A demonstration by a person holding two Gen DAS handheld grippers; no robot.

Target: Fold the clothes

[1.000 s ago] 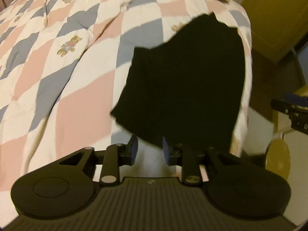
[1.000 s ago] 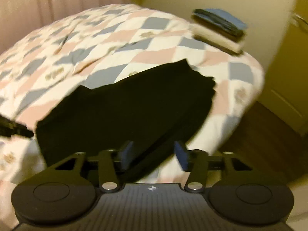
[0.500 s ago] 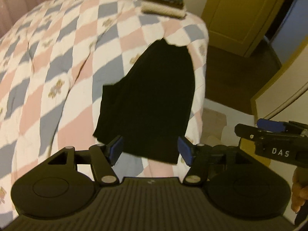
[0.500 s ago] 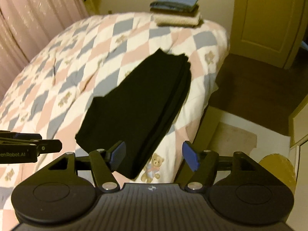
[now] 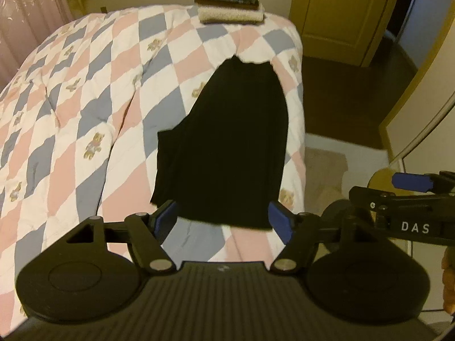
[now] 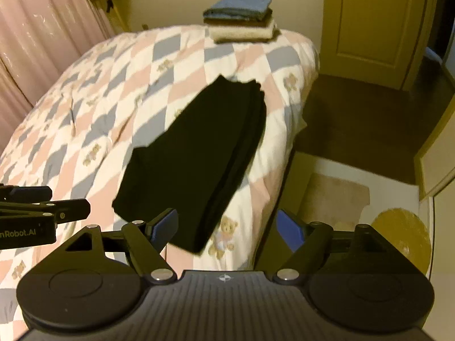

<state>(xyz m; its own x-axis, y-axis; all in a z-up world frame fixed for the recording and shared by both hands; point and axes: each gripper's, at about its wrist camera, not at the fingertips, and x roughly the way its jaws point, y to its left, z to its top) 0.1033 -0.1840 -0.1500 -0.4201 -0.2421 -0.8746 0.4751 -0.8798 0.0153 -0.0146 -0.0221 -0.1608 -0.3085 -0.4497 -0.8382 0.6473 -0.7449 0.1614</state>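
Note:
A black garment [image 5: 227, 142] lies folded into a long strip on the quilted bed, along its right edge; the right wrist view shows it [image 6: 199, 156] with stacked layers at its right side. My left gripper [image 5: 223, 218] hovers above the garment's near end, jaws opening, nothing between the blue pads. My right gripper [image 6: 226, 226] hangs above the garment's near right corner and the bed edge, jaws also opening and empty. Each gripper appears in the other's view: the right one [image 5: 409, 207] at the right, the left one [image 6: 37, 213] at the left.
The bed carries a pink, blue and white checked quilt [image 5: 85, 99] with teddy bears. A stack of folded clothes [image 5: 230, 5] sits at the far end. Right of the bed are dark floor [image 6: 369, 119], a pale mat [image 6: 335, 193], a yellow round object [image 6: 403, 238] and a closed door [image 6: 375, 25].
Both grippers have risen and drawn back from the black garment, and their jaws have widened. The garment now lies flat on the bed, free of both.

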